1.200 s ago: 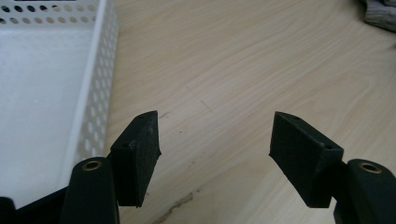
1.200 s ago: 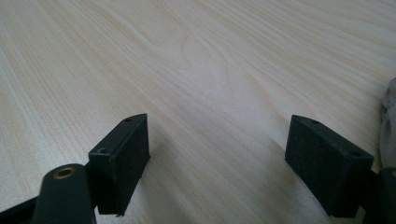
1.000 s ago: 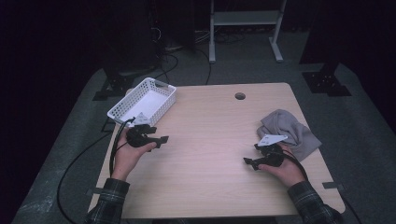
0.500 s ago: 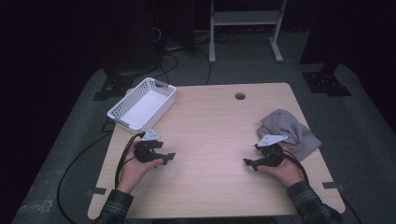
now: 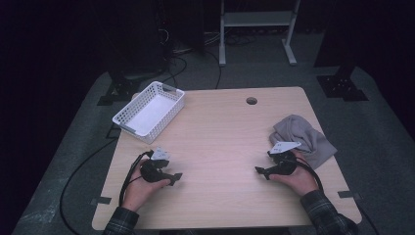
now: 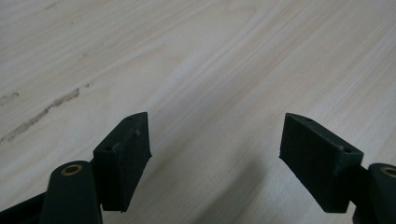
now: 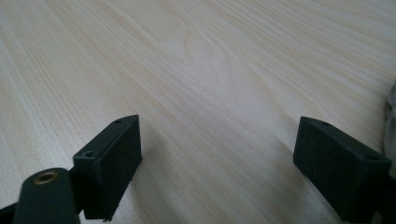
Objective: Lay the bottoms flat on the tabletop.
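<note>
Dark floor is seen all around the wooden table (image 5: 215,132). A white basket (image 5: 149,111) is set at its far left corner. The grey cloth (image 5: 303,138) is bunched by the right edge. Just beside it, the right gripper (image 5: 260,171) is held wide open, with nothing between. The left gripper (image 5: 175,177), near the front left edge, has just been opening and is empty too.

Both gripper views chop off the jaws at the bottom edge, so you never get the bodies behind them. In the right gripper view the grey cloth (image 7: 391,114) is just a sliver off past the right-hand jaw, cut by the frame. From the high view, the person's sleeves run off the bottom, and the left gripper (image 5: 173,178) jaws are too small to read.
</note>
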